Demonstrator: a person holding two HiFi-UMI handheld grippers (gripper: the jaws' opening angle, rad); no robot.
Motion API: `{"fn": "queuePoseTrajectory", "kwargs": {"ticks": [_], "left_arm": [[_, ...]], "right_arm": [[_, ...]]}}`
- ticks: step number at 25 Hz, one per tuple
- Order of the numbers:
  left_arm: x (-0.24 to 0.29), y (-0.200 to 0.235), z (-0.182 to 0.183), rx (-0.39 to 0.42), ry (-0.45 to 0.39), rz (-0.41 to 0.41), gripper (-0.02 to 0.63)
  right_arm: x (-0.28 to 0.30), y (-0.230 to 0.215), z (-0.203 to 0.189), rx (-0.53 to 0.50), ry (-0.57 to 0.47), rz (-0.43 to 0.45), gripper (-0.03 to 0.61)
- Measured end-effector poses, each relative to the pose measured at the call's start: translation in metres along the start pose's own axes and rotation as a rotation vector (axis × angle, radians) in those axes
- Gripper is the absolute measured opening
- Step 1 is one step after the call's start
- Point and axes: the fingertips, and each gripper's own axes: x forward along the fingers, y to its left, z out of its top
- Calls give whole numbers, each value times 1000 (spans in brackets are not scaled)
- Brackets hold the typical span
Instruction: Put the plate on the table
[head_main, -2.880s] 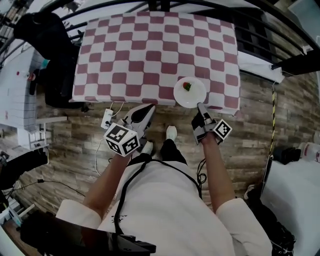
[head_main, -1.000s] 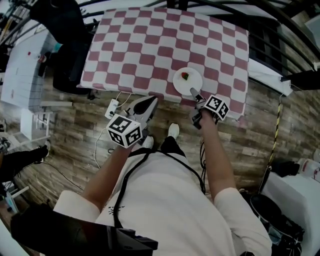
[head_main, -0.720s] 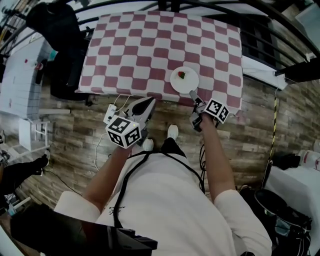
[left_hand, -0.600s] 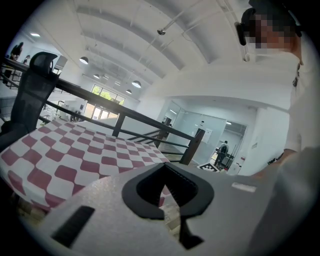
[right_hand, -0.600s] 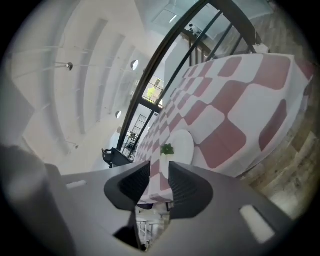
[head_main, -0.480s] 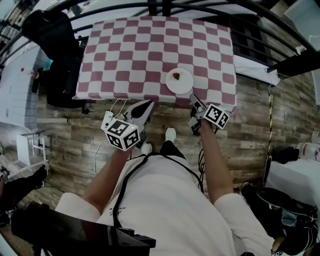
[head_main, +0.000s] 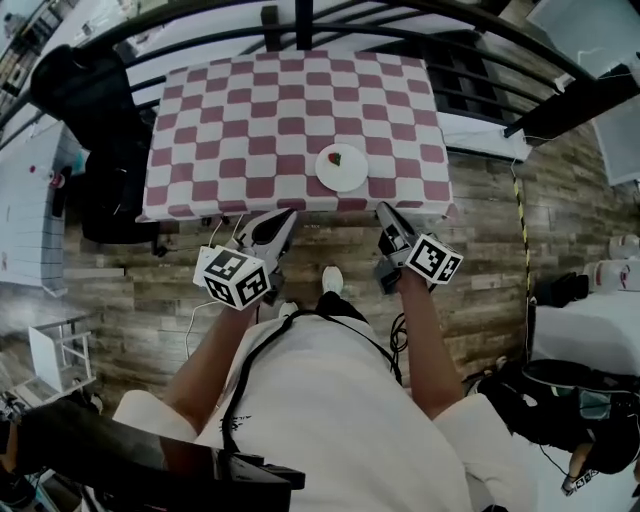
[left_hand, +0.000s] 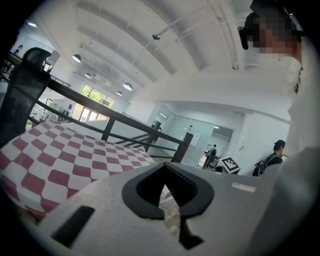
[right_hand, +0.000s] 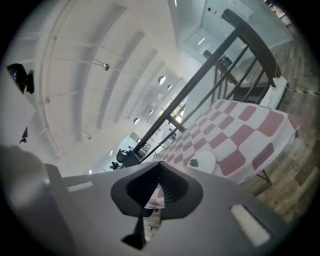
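Already the plate sits on the table, flat on the checked cloth, a little right of the middle and close to the near edge. A small red and green bit of food lies on it. By the look of things the placing itself is finished.

Both grippers hang in front of the table, apart from the plate. The right gripper is the nearer one, just short of the cloth's front hem. Its jaws have just been closing and now meet with nothing between them, as the right gripper view shows, where the plate lies well beyond the tips. The left gripper is further left, also with its jaws pressed together and empty.

The main risk I see is the hanging cloth. If the right gripper, an arm or a knee catches the hem, the cloth could slide and drag the plate toward the drop, since little table lies between plate and edge. A knock to the table could also roll the food off the plate.

For room, the far side is closed by a black railing, and a dark bulky thing stands against the left side. The wooden floor to the right and between the person and the table looks open, so backing straight away seems the safest way out.
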Motion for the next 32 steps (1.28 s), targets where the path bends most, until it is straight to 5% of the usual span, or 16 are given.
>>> {"fn": "queuePoseTrajectory", "kwargs": {"ticks": [10, 32], "left_arm": [[-32, -21, 18, 65, -19, -46, 6], [-54, -12, 25, 94, -31, -22, 6]], "right_arm": [[-63, 82, 10, -224, -103, 44, 6], [-83, 130, 5, -321, -165, 69, 6]]}}
